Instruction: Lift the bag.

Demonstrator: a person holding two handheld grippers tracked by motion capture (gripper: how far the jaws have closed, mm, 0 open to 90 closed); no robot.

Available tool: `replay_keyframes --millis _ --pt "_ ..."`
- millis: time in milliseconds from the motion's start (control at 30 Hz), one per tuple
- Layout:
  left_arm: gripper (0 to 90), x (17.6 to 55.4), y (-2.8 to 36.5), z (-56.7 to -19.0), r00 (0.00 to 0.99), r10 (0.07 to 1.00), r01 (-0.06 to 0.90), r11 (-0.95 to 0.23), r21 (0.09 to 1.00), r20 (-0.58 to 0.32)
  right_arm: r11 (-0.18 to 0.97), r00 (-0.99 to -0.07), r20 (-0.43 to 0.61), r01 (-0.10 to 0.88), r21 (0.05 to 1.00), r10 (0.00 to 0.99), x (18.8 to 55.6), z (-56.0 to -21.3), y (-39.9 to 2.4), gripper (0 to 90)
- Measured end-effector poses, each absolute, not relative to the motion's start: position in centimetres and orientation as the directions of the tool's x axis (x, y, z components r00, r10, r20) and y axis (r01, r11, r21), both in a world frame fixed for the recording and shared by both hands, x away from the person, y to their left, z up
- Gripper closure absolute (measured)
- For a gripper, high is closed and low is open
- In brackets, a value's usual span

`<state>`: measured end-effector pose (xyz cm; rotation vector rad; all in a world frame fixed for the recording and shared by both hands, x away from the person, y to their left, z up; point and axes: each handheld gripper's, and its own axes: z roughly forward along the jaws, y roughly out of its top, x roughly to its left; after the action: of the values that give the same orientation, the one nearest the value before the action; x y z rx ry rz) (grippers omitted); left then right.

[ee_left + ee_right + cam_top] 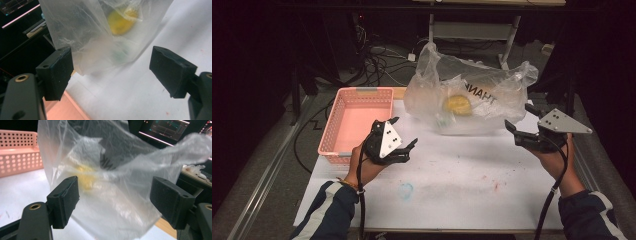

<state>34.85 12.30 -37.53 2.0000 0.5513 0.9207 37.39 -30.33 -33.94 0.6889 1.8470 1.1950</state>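
Observation:
A crumpled clear plastic bag (472, 95) with black lettering lies at the back middle of the white table (452, 195). A round yellow thing (457, 104) sits inside it. My left gripper (404, 131) hovers just left of the bag, its jaws wide apart and empty. In the left gripper view the bag (82, 30) and the yellow thing (120, 21) lie ahead of the left gripper (111, 53). My right gripper (517, 115) stands open at the bag's right edge. The right gripper (116, 181) frames the bag (120, 170) and the yellow thing (86, 180) without touching them.
A pink perforated basket (357, 92) stands at the table's back left corner, close to my left hand, and appears as the basket (17, 152) in the right gripper view. A bluish smudge (406, 190) marks the table. Cables (377, 60) lie on the floor behind.

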Motion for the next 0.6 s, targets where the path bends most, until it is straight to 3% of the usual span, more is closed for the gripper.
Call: replay_keyframes --millis 600 --pt "18.6 30.6 17.7 -43.0 0.648 0.691 0.160 -0.534 0.830 0.320 0.390 -0.561 -0.261 0.121 0.913 0.785 32.5 -40.1 -35.0 21.2"
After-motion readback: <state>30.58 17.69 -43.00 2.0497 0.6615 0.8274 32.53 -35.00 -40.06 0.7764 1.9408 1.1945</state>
